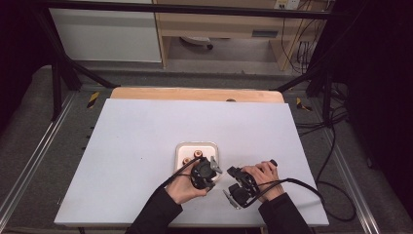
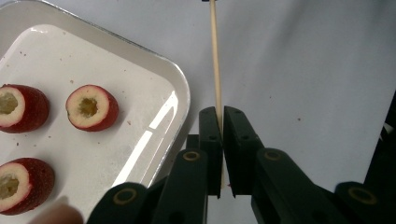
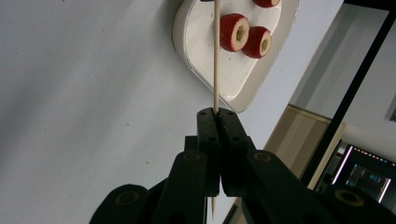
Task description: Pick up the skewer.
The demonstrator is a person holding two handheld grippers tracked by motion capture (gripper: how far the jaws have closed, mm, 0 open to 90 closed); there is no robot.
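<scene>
A thin wooden skewer (image 2: 215, 60) runs straight out from my left gripper (image 2: 220, 112), whose jaws are shut on it. To its left a white tray (image 2: 180, 88) holds three cored red fruits (image 2: 92, 107). My right gripper (image 3: 215, 112) is likewise shut on a skewer (image 3: 216, 56), which points past the tray (image 3: 187, 51) and its red fruits (image 3: 233, 31). In the high view the left gripper (image 1: 207, 174) sits just below the tray (image 1: 180, 148), and the right gripper (image 1: 236, 183) is close beside it on the right. I cannot tell whether both hold the same skewer.
A white sheet (image 1: 146, 131) covers the table, with a wooden strip (image 1: 195, 94) along its far edge. Black frame bars (image 1: 68, 68) and cables (image 1: 331, 146) stand around it. A shelf unit (image 1: 219, 29) stands beyond the table.
</scene>
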